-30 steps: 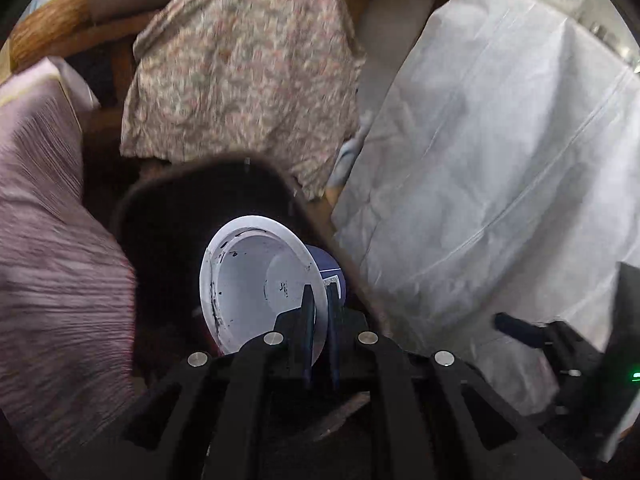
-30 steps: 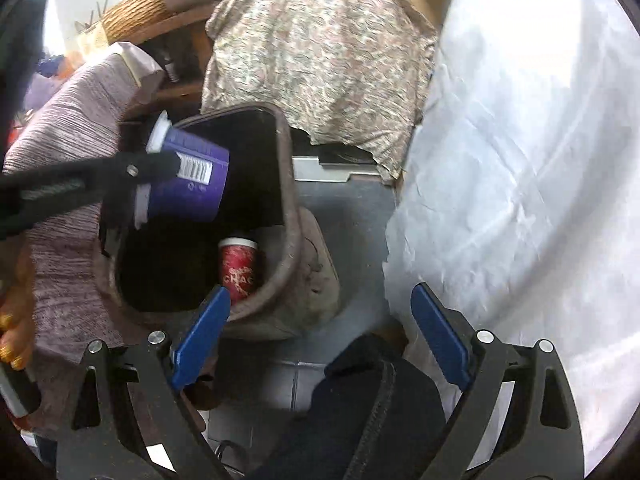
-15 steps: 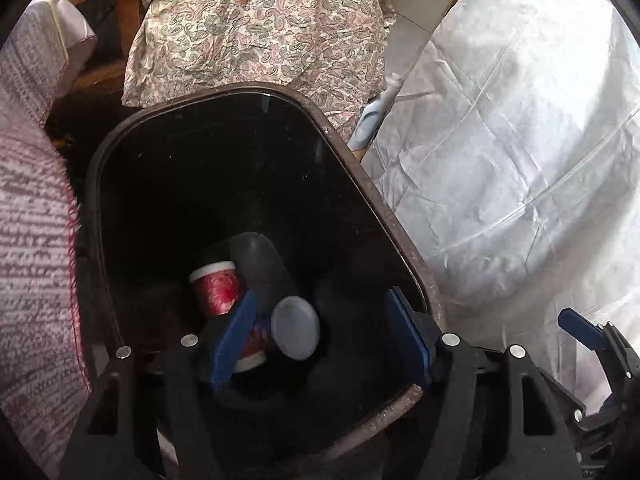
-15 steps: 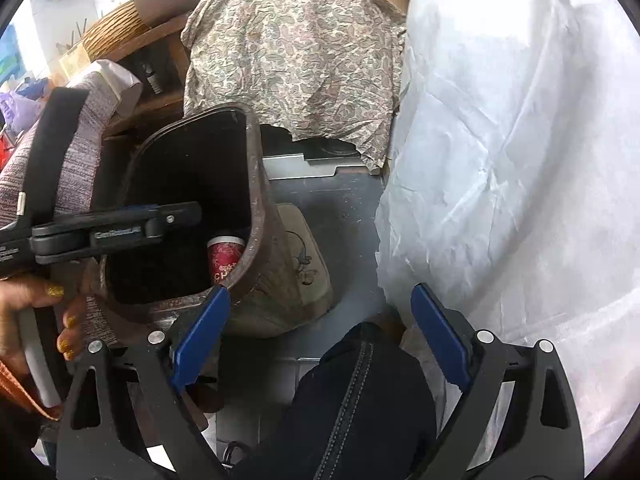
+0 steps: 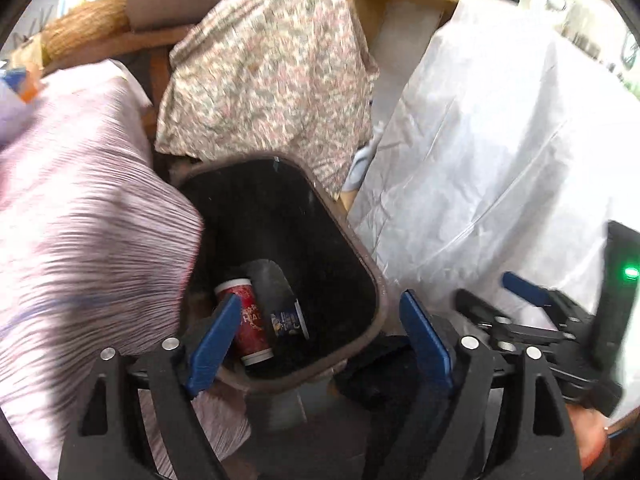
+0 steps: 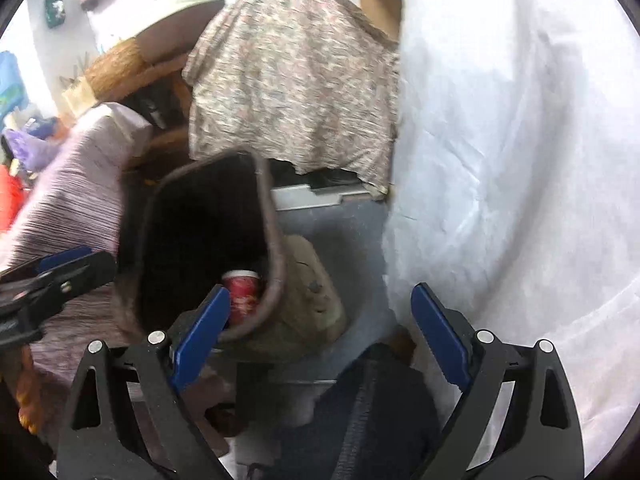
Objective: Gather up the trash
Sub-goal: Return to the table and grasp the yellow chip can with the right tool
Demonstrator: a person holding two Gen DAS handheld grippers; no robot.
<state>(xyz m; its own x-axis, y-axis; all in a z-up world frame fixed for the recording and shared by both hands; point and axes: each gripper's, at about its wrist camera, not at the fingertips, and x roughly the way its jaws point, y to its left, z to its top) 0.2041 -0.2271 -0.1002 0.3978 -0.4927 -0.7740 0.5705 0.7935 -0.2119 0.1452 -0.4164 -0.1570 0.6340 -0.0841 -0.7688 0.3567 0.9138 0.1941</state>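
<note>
— Cluttered corner: patterned cloth behind, white sheet alongside. Where's the trash?

— Down in the brown bin: a red can lying beside a purple cup.

— And the left hand-held gripper?

— Above the bin, jaws opening, nothing between them. The right hand-held gripper stands apart too, empty.

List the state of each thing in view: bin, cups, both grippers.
trash bin: upright, no lid, two cups inside.
red cup: lying on its side at the bin's bottom.
blue cup: lying on its side beside the red cup, touching it.
left gripper: jaws opening, nothing between them, above the bin's near rim.
right gripper: jaws open, holding nothing.
</note>
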